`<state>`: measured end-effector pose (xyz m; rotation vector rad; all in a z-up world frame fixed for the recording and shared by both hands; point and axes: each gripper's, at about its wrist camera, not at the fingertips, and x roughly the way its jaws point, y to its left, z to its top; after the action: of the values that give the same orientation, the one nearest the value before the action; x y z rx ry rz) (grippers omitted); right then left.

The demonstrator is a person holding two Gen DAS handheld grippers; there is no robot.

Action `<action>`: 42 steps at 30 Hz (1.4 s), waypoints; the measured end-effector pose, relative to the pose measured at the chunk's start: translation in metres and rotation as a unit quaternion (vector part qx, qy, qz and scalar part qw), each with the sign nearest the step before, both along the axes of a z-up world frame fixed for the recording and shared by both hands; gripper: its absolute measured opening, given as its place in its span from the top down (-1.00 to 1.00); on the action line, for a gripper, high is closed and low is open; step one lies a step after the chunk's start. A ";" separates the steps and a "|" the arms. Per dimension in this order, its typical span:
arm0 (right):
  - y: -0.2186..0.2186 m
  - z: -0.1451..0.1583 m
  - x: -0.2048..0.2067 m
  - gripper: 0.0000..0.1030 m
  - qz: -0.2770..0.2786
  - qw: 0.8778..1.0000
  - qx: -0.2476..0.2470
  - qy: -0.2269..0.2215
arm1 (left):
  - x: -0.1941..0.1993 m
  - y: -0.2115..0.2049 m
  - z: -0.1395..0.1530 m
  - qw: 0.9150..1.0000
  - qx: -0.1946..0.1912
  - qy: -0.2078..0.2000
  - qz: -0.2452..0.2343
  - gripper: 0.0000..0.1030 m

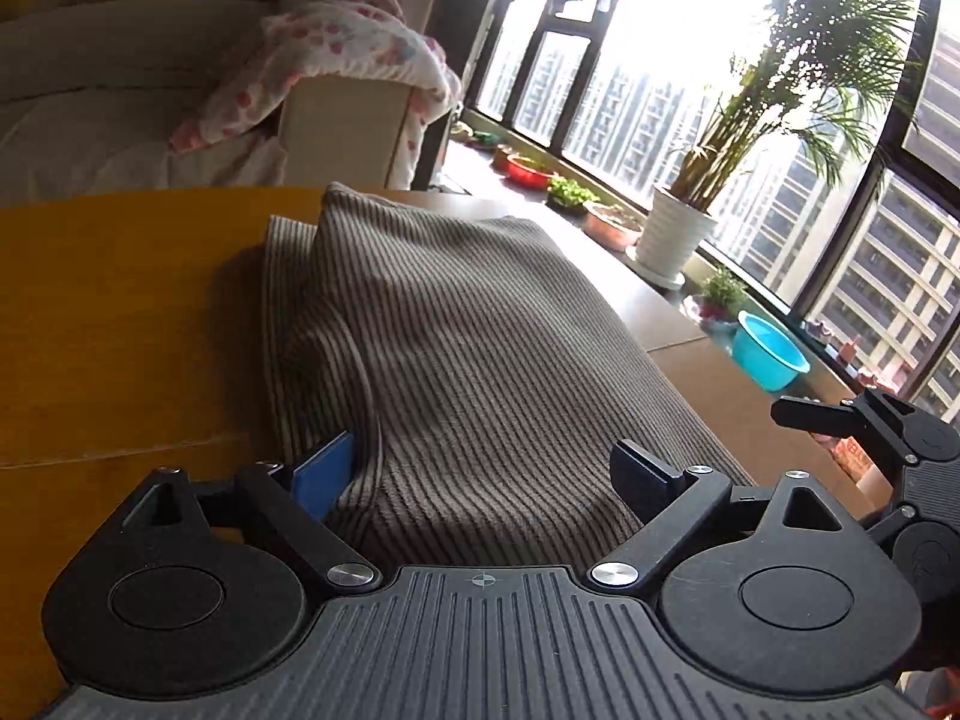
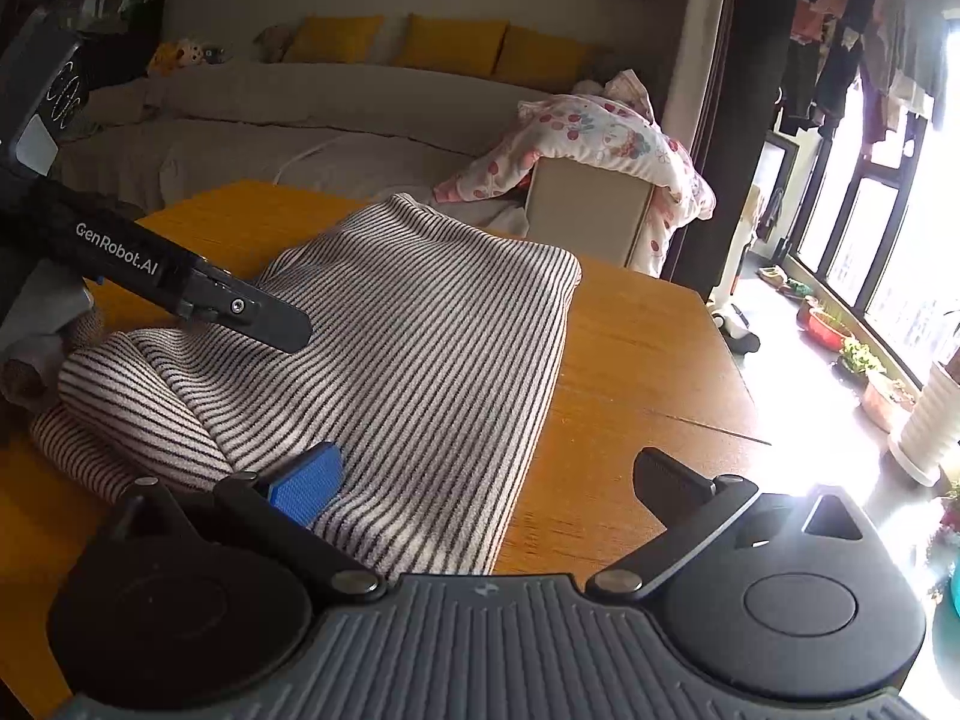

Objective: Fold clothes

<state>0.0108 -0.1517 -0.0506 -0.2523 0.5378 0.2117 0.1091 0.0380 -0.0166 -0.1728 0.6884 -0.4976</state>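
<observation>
The striped garment (image 2: 420,330) lies folded on the wooden desk (image 2: 630,348). The left tongs (image 1: 486,474) are spread wide over the garment's near edge, gripping nothing. The right tongs (image 2: 498,480) are also spread wide, blue pad (image 2: 303,483) resting on the garment's near right corner

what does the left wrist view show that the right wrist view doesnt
Only the left wrist view: a tall palm in a white ribbed pot, a turquoise basin on the floor, and high-rise buildings through the window.

Only the right wrist view: yellow cushions along the sofa back, framed pictures above them, and clothes hanging by the window.

Both: the striped garment folded on the wooden table, the floral blanket draped over a box, a red bowl of plants, and each pair of tongs open, left tongs and right tongs.
</observation>
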 end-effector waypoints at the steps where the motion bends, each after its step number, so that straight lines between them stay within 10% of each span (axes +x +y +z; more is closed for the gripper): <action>1: -0.002 0.000 0.002 -1.00 0.001 1.000 0.005 0.005 | -0.001 0.001 0.000 1.000 -0.003 0.000 -0.001 -0.85; 10: -0.010 -0.001 0.010 -1.00 -0.003 0.999 0.027 0.024 | -0.013 0.005 0.004 1.000 -0.010 0.002 -0.003 -0.86; 17: -0.014 -0.002 0.016 -1.00 -0.004 0.998 0.046 0.038 | 0.000 0.052 0.010 0.988 -0.146 0.048 -0.010 -0.87; 25: -0.018 -0.004 0.018 -1.00 -0.005 0.996 0.071 0.056 | 0.036 0.051 0.002 0.985 -0.147 0.084 -0.023 -0.92; 32: -0.021 -0.005 0.018 -1.00 -0.006 0.995 0.080 0.060 | 0.055 0.097 0.040 0.975 -0.172 0.021 0.138 -0.92; 38: -0.024 -0.006 0.021 -1.00 -0.003 0.993 0.094 0.073 | 0.043 0.061 0.045 0.979 -0.200 0.028 0.007 -0.93; 42: -0.023 -0.006 0.019 -1.00 -0.006 0.994 0.090 0.067 | 0.044 0.034 0.012 0.987 -0.147 0.067 0.004 -0.93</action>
<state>0.0293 -0.1749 -0.0562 -0.0598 0.6493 0.2642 0.1533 0.0715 -0.0043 -0.4900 0.7421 -0.5831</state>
